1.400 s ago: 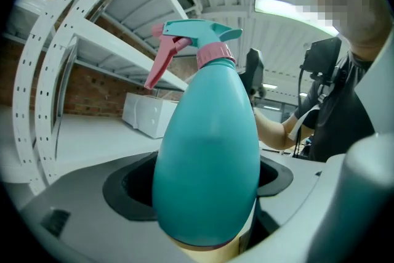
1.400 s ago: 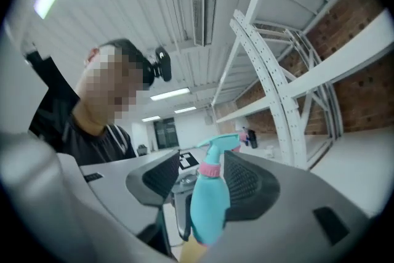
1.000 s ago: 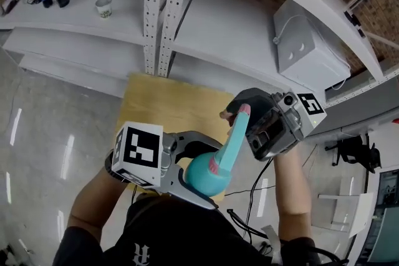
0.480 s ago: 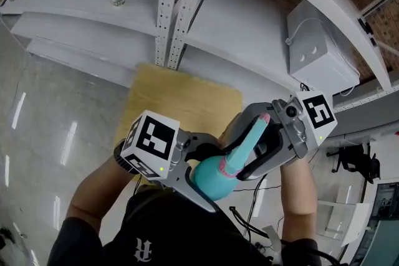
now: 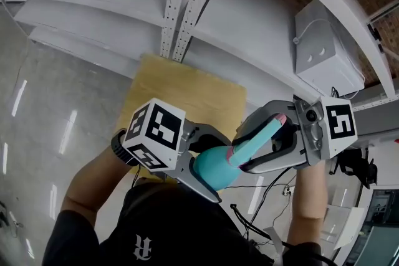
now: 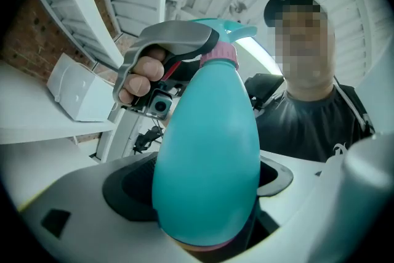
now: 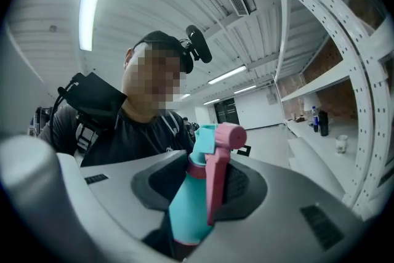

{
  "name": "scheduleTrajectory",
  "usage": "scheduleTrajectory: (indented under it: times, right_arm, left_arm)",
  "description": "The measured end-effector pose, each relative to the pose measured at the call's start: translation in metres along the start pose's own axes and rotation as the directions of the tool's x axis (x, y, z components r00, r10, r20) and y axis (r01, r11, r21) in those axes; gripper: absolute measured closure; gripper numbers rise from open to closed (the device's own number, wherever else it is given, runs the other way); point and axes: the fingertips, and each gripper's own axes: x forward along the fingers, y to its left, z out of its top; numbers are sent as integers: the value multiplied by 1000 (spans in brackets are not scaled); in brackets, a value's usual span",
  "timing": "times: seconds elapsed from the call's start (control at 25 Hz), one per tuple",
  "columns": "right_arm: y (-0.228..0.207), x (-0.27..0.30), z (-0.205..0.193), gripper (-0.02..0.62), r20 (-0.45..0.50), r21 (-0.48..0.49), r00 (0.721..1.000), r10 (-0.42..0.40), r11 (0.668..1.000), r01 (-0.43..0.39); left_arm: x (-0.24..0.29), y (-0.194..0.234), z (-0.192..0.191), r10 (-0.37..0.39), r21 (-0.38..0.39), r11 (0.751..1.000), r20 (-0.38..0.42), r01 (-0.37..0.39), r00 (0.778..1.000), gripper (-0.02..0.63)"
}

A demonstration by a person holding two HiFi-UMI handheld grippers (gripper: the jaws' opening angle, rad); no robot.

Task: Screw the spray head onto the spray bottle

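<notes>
- Both tools are held up over the wooden board [image 5: 181, 93], each pointing level toward the other. I read this as keeping bottle and head on one axis so the thread runs true.
- Left gripper [image 6: 206, 228]: jaws wide and clamped round the fat lower body of the spray bottle [image 6: 206, 151]. The bottle's neck points toward the other tool. Judged role: hold the bottle so it cannot turn.
- Right gripper [image 7: 200, 209]: jaws have just been closing and stand at a middling gap, with the spray head [image 7: 213, 160] between them. One pad lies against the teal stem, the other against the pink trigger. Both appear to touch, so I log this as a grip.
- The spray head meets the bottle neck at the pink collar [image 6: 219, 56]. I cannot tell whether the collar is threaded fully home.
- Position relative to fingers: the bottle's base sits deep in the left jaws and its shoulder sticks out past them. The head lies lengthwise between the right jaws, and the collar sits in the open between the two tools.
- Judgement: the grip suits a twist of the head while the bottle is held fixed.
</notes>
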Motion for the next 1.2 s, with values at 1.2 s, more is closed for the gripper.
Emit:
scheduleTrajectory:
  times: [1.2]
  right_arm:
    - [-98, -57, -49, 458, -174, 44, 411, -895, 410, 911]
  left_arm:
    - [-95, 146, -16, 826, -105, 562, 13, -821, 564, 175]
